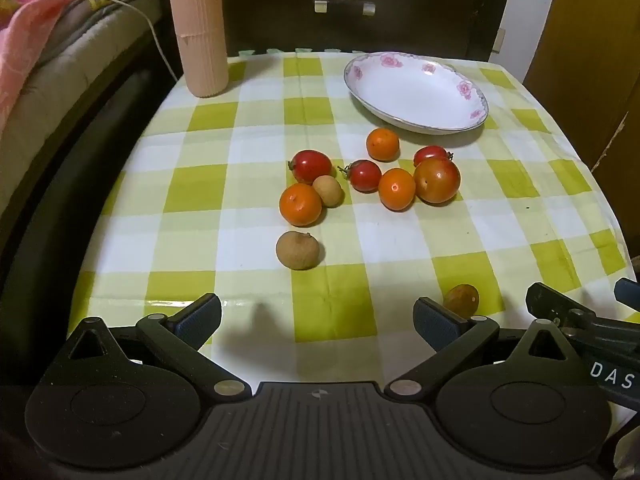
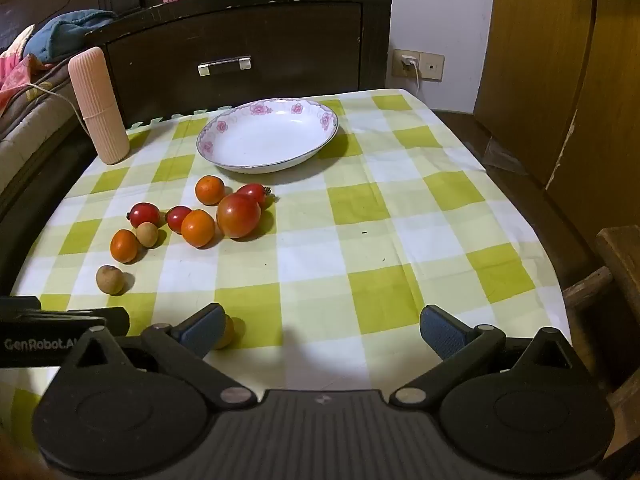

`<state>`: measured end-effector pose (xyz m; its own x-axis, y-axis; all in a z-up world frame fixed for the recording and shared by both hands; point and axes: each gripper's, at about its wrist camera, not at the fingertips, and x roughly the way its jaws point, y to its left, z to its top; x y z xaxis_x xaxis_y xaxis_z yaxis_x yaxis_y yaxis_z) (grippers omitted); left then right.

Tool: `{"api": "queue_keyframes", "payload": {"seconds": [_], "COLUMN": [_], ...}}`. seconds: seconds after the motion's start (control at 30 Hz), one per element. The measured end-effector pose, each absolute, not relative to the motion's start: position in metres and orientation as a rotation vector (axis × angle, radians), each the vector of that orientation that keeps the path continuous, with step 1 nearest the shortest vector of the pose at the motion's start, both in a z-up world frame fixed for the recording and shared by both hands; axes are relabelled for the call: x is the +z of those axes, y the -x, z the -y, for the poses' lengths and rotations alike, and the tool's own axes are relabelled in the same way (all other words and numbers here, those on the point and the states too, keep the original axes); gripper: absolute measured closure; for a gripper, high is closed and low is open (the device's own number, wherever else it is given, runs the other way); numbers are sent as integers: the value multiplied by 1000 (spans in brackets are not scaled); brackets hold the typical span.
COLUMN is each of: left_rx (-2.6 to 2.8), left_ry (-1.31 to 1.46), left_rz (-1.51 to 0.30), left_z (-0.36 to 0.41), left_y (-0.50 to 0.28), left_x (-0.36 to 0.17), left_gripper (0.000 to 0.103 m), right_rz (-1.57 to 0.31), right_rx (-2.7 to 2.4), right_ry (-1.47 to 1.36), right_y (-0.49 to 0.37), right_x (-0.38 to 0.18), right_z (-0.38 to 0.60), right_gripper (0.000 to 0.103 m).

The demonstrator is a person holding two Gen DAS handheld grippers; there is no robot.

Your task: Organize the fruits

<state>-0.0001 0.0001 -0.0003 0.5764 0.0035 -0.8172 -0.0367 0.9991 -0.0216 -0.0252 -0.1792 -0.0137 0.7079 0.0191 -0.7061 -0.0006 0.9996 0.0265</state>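
Note:
Several small fruits lie loose on the checked tablecloth: red tomatoes (image 1: 311,165), oranges (image 1: 300,204), a large reddish tomato (image 1: 437,180) and brown longans (image 1: 297,250). Beyond them stands a white plate with pink flowers (image 1: 416,92), nothing in it. My left gripper (image 1: 318,320) hovers open near the table's front edge, nothing between its fingers; a small brown fruit (image 1: 462,299) lies just behind its right finger. In the right wrist view the same cluster (image 2: 238,215) lies left of centre with the plate (image 2: 267,136) behind it. My right gripper (image 2: 322,330) is open, a yellowish fruit (image 2: 226,332) beside its left finger.
A tall pink ribbed container (image 1: 198,28) stands at the table's back left corner. A dark wooden cabinet (image 2: 256,40) backs the table, bedding (image 1: 48,40) lies to the left, and a wooden chair (image 2: 616,264) stands at the right.

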Motion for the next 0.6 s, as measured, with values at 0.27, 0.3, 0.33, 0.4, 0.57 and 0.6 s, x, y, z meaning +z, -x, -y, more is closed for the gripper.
{"api": "queue_keyframes", "payload": {"seconds": [0.27, 0.3, 0.33, 0.4, 0.57, 0.6], "left_rx": [30, 31, 34, 34, 35, 35], "left_ry": [38, 33, 41, 41, 43, 43], "left_rz": [-964, -962, -971, -972, -975, -975], "left_z": [-1, 0, 0, 0, 0, 0], "left_y": [2, 3, 0, 0, -1, -1], "left_x": [-7, -9, -7, -8, -7, -7], "left_gripper": [0, 0, 0, 0, 0, 0], "right_rz": [-787, -787, -792, -793, -797, -797], "right_rx": [7, 7, 8, 9, 9, 9], "right_ry": [-22, -24, -22, -24, -21, -20], "right_y": [24, 24, 22, 23, 23, 23], "right_x": [-16, -16, -16, -15, -18, -17], "right_z": [178, 178, 178, 177, 178, 178], "right_gripper": [1, 1, 1, 1, 1, 1]}}
